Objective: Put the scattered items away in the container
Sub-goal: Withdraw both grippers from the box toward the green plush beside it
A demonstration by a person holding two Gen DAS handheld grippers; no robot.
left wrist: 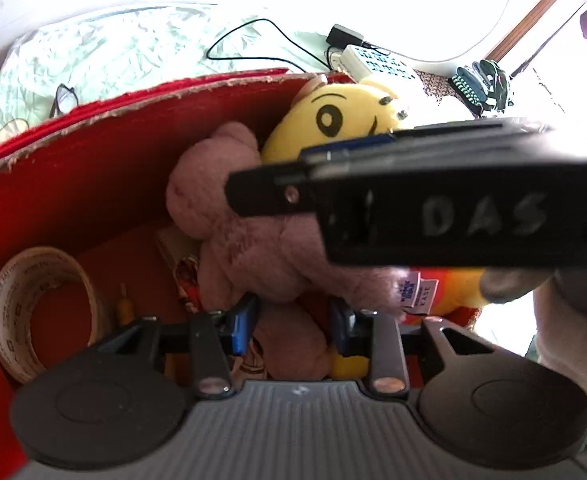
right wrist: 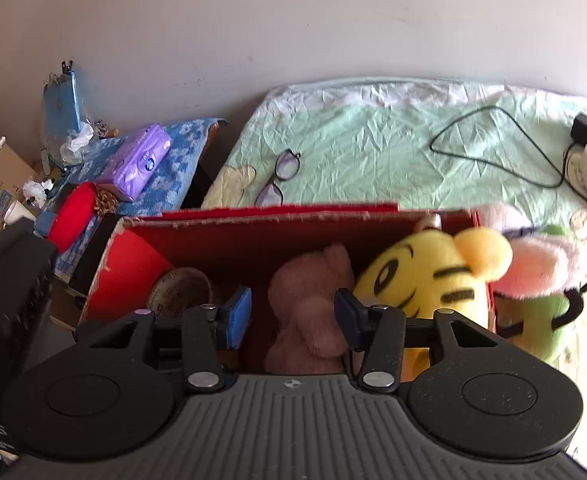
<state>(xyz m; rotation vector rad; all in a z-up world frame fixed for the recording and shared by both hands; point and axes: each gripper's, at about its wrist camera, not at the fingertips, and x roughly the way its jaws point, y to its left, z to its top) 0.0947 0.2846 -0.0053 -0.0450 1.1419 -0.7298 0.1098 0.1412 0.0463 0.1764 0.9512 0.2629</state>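
Covering bed, green sheet [right wrist: 373, 136], red box [right wrist: 133, 264], grey wall [right wrist: 253, 20]

box [right wrist: 253, 236]: red inside, torn brown cardboard edge
bear [left wrist: 253, 248]: dusty pink plush
tiger toy [right wrist: 425, 276]: yellow with black stripes
bee toy [right wrist: 549, 312]: green body, pink head, black markings
tape roll [left wrist: 33, 308]: beige with small dark print
bedsheet [right wrist: 393, 136]: pale mint green, creased
glasses [right wrist: 279, 176]: dark frame
pack [right wrist: 141, 162]: purple
gripper pads [right wrist: 237, 318]: blue

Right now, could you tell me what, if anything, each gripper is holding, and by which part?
The left gripper grips the pink teddy bear by its lower body; the right gripper holds nothing.
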